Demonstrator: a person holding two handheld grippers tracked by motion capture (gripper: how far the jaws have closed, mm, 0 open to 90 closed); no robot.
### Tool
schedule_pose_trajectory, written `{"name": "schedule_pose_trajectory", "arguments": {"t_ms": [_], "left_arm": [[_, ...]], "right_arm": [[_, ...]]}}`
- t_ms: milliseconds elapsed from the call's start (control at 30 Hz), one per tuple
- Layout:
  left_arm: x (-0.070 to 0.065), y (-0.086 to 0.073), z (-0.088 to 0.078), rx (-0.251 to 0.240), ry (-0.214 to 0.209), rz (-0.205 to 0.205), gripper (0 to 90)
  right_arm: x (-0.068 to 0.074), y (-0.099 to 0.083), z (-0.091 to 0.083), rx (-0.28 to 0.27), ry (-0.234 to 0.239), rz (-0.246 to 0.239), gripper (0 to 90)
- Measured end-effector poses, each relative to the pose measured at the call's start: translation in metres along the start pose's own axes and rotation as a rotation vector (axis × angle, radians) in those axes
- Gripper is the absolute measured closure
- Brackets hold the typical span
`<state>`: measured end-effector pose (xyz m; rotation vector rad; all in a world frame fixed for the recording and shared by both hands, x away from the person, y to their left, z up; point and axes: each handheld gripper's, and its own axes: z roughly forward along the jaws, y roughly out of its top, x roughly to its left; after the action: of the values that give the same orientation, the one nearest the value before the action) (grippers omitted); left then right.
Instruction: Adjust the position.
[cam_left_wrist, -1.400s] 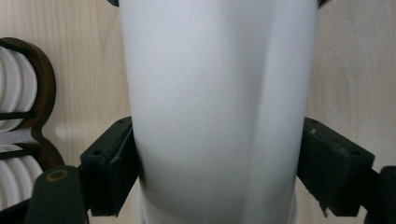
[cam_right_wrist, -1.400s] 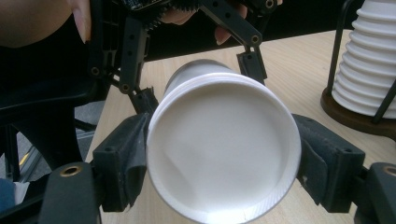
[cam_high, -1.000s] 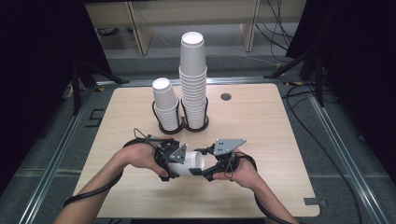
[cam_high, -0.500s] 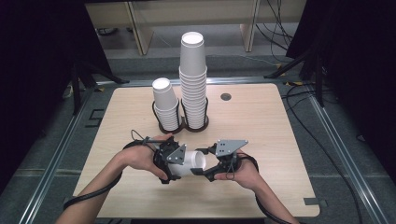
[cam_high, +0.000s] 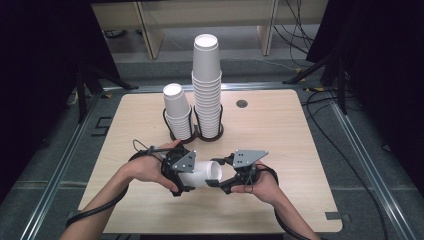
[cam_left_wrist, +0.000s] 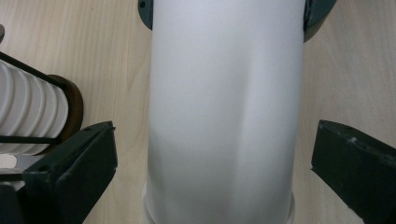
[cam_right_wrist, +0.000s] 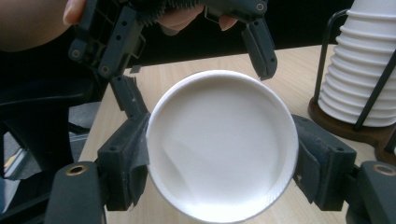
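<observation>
A white paper cup lies on its side above the table's front middle, between my two grippers. Its open mouth faces the right gripper, whose jaws press on both sides of the rim, so it is shut on the cup. In the left gripper view the cup's wall runs straight ahead. The left gripper sits around the cup's closed end. Its jaws stand apart from the cup's sides with gaps showing, so it is open.
Behind the hands, two stacks of white cups stand in dark wire holders: a tall stack and a shorter one to its left. A small dark disc sits at the table's back right. The table is light wood.
Almost nothing differs. Both hands and the cup have shifted only slightly over the same spot.
</observation>
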<state>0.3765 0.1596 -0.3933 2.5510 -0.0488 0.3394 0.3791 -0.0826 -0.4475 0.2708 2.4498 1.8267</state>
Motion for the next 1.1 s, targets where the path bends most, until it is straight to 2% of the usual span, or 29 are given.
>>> {"name": "schedule_pose_trajectory", "arguments": {"t_ms": [133, 200, 267, 300, 333, 367, 400, 433, 467, 500, 533, 567, 600, 633, 800, 933, 967, 1100], "left_arm": [[0.000, -0.003, -0.004, -0.045, 0.018, -0.032, 0.0], [-0.001, -0.005, -0.003, -0.067, 0.038, -0.055, 0.0], [-0.002, -0.009, -0.003, -0.070, 0.050, -0.070, 0.0], [-0.001, -0.010, -0.004, -0.073, 0.047, -0.073, 0.0], [-0.002, -0.012, -0.004, -0.078, 0.029, -0.075, 0.0], [-0.003, -0.015, -0.003, -0.099, 0.039, -0.093, 0.0], [-0.004, -0.017, -0.003, -0.110, 0.040, -0.096, 0.0], [-0.004, -0.019, -0.003, -0.119, 0.039, -0.106, 0.0], [-0.004, -0.021, -0.003, -0.137, 0.040, -0.121, 0.0], [-0.005, -0.023, -0.002, -0.161, 0.045, -0.139, 0.0], [-0.005, -0.024, -0.002, -0.175, 0.044, -0.148, 0.0], [-0.004, -0.026, -0.002, -0.180, 0.029, -0.144, 0.0], [-0.005, -0.028, -0.001, -0.211, 0.040, -0.170, 0.0], [-0.005, -0.029, 0.000, -0.219, 0.028, -0.176, 0.0], [-0.006, -0.035, 0.004, -0.245, 0.036, -0.200, 0.0], [-0.005, -0.040, 0.006, -0.263, 0.038, -0.223, 0.0], [-0.004, -0.041, 0.007, -0.266, 0.018, -0.227, 0.0], [-0.005, -0.044, 0.011, -0.280, 0.015, -0.242, 0.0]], "right_arm": [[0.000, -0.001, -0.005, -0.004, -0.010, 0.017, 27.8], [0.000, -0.002, -0.006, -0.019, 0.002, 0.031, 27.9], [-0.001, -0.003, -0.008, -0.010, -0.011, 0.022, 27.9], [-0.002, -0.003, -0.008, -0.015, -0.019, -0.005, 27.9], [-0.001, -0.004, -0.009, -0.010, -0.019, 0.017, 27.9], [-0.001, -0.005, -0.009, -0.029, -0.010, 0.021, 27.9], [0.000, -0.005, -0.012, -0.011, -0.020, 0.034, 27.8], [0.000, -0.005, -0.012, -0.021, -0.020, 0.022, 27.8], [0.000, -0.006, -0.013, -0.022, -0.018, 0.039, 27.8], [-0.001, -0.006, -0.013, -0.036, 0.004, 0.039, 27.9], [0.000, -0.006, -0.015, -0.039, -0.030, 0.024, 27.9], [-0.001, -0.006, -0.016, -0.036, -0.028, 0.023, 27.9], [0.000, -0.006, -0.016, -0.036, -0.026, 0.026, 27.9], [0.000, -0.006, -0.017, -0.033, -0.026, 0.034, 27.9], [0.000, -0.005, -0.017, -0.040, -0.024, 0.030, 27.9], [0.000, -0.006, -0.016, -0.072, -0.030, 0.031, 28.0], [-0.001, -0.005, -0.017, -0.057, -0.015, 0.029, 27.9], [0.000, -0.005, -0.018, -0.058, -0.024, 0.042, 28.0]]}}
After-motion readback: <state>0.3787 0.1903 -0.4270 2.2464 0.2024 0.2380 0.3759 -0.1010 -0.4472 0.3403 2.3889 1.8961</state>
